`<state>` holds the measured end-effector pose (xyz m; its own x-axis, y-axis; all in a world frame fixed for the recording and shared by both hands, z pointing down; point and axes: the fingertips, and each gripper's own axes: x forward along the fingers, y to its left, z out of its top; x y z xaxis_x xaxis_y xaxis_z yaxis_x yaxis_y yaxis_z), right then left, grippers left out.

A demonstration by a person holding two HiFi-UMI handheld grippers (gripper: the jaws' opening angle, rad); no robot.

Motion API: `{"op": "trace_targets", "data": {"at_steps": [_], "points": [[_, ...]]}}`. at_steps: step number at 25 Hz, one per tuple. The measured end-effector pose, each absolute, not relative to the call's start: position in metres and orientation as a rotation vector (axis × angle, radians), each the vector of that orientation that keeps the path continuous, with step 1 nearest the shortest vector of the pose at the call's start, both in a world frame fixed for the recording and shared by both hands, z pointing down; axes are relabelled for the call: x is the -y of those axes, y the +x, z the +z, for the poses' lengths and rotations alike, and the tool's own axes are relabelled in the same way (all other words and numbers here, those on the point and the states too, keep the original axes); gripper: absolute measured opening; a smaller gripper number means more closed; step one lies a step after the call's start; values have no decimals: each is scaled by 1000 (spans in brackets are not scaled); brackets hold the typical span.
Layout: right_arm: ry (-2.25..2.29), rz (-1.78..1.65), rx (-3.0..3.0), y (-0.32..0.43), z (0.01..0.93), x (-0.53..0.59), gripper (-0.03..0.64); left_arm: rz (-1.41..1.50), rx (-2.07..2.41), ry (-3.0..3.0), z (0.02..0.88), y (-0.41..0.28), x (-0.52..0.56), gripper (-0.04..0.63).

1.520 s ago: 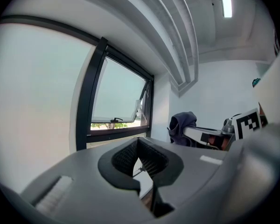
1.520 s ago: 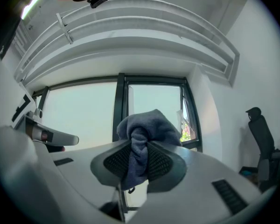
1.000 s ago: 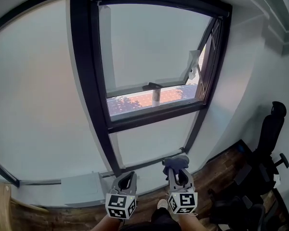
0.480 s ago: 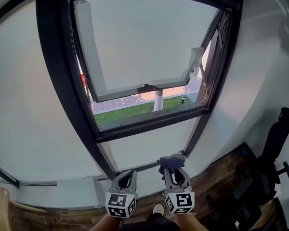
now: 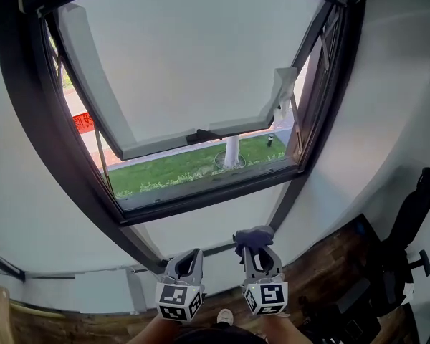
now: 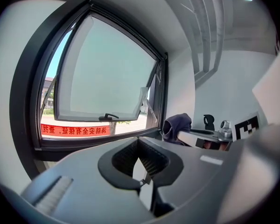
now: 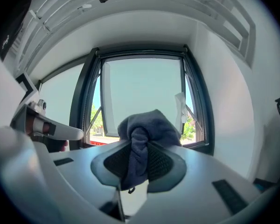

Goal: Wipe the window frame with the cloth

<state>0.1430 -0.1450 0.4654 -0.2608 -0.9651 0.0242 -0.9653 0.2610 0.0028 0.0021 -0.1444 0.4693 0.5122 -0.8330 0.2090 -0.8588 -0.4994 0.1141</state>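
The dark window frame [image 5: 201,196] fills the wall ahead, and its sash [image 5: 193,63] is tilted open outward. Low in the head view, my right gripper [image 5: 258,253] is shut on a bunched blue-grey cloth [image 5: 253,236], below the frame's lower right corner and apart from it. In the right gripper view the cloth [image 7: 144,129] bulges out past the jaws of my right gripper [image 7: 139,160], with the window frame [image 7: 84,106] beyond. My left gripper [image 5: 190,258] is beside the right one, shut with nothing in it. In the left gripper view, my left gripper [image 6: 140,158] points at the window frame [image 6: 98,141], and the cloth [image 6: 176,124] shows at the right.
A black office chair [image 5: 416,213] stands at the right on the wooden floor [image 5: 330,264]. A white wall runs beside the frame's right post. A white handle piece [image 5: 283,84] hangs on the sash's right side. Grass and a tree trunk [image 5: 231,149] lie outside.
The window has come closer and looms larger in the head view, with more of the outdoors showing. Both grippers stay low and side by side, the right still holding the cloth.
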Motion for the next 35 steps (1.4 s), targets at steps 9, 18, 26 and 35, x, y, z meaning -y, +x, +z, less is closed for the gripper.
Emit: {"op": "trace_targets", "data": {"at_steps": [9, 18, 26, 35], "points": [[1950, -27, 2380, 175, 467, 195, 84, 195, 1356, 2567, 475, 17, 185, 8], [2010, 37, 2375, 189, 462, 224, 86, 165, 1369, 2597, 462, 15, 224, 8], [2045, 16, 2319, 228, 460, 250, 86, 161, 1327, 2615, 466, 33, 239, 8], [2076, -95, 2264, 278, 445, 300, 81, 132, 1315, 2640, 460, 43, 262, 8]]}}
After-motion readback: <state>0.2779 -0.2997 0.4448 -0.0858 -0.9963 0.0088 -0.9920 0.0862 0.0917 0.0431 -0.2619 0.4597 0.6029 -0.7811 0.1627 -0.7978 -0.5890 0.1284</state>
